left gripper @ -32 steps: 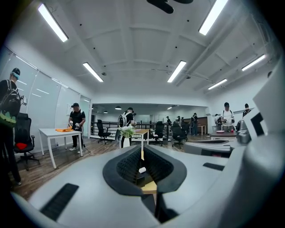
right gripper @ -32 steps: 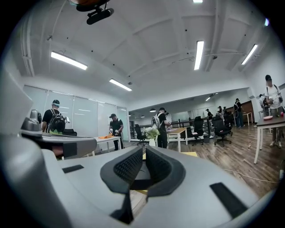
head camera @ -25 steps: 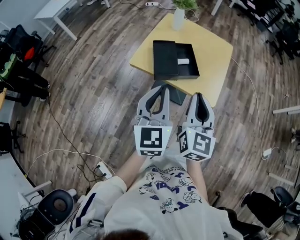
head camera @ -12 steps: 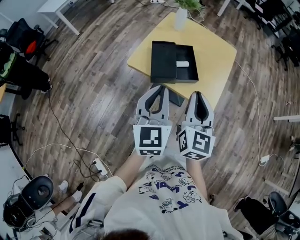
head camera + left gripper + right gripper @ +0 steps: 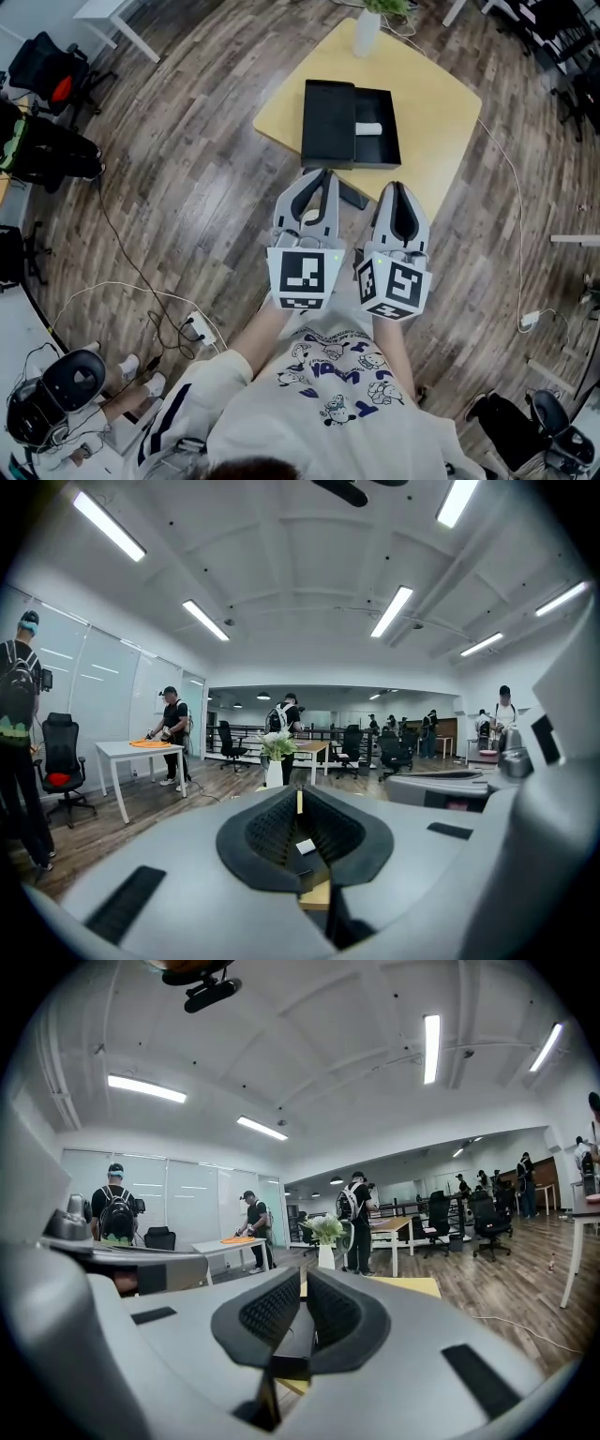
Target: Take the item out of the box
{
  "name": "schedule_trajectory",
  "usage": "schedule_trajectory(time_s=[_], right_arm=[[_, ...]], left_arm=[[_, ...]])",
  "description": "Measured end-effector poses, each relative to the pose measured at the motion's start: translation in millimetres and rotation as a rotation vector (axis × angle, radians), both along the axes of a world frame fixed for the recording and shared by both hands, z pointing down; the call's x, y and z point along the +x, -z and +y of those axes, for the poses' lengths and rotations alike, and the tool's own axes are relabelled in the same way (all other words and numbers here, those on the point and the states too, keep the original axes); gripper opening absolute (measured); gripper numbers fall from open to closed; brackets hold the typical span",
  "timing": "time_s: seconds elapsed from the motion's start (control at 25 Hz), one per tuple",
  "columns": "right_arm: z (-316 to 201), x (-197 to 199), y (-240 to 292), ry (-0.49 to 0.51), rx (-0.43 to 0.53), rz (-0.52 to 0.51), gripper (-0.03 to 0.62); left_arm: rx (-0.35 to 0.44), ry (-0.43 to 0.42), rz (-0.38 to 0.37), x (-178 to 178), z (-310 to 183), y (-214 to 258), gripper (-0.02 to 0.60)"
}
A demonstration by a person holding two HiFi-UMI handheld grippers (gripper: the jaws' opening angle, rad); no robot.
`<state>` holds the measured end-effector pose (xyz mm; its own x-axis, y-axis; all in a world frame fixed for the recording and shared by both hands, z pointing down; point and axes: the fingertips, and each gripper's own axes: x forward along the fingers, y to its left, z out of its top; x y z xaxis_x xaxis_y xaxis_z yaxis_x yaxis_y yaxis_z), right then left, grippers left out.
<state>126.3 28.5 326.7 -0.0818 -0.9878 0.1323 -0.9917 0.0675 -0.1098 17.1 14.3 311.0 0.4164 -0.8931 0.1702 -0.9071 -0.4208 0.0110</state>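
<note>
Holds left gripper point(image 5: 322, 174) and right gripper point(image 5: 398, 187) back from the table point(image 5: 427, 98), fingers shut and empty, with nothing near enough to grab. Needs to reach the white item point(image 5: 368, 128) inside the open box point(image 5: 378, 151) by the table's near edge.

One table point(image 5: 441, 103), one box point(image 5: 377, 148), one item point(image 5: 368, 128), one vase point(image 5: 367, 36)

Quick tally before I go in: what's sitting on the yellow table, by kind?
On the yellow table:
black box, open: 1
white item, lying in the box: 1
white vase with a plant: 1
Total: 3
</note>
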Motion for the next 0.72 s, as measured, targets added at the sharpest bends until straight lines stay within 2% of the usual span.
schedule_trajectory(time_s=[0.72], right_arm=[[-91, 16, -4, -0.042, -0.016, 0.002, 0.041]], left_arm=[[-0.021, -0.062, -0.003, 21, -94, -5, 0.028]])
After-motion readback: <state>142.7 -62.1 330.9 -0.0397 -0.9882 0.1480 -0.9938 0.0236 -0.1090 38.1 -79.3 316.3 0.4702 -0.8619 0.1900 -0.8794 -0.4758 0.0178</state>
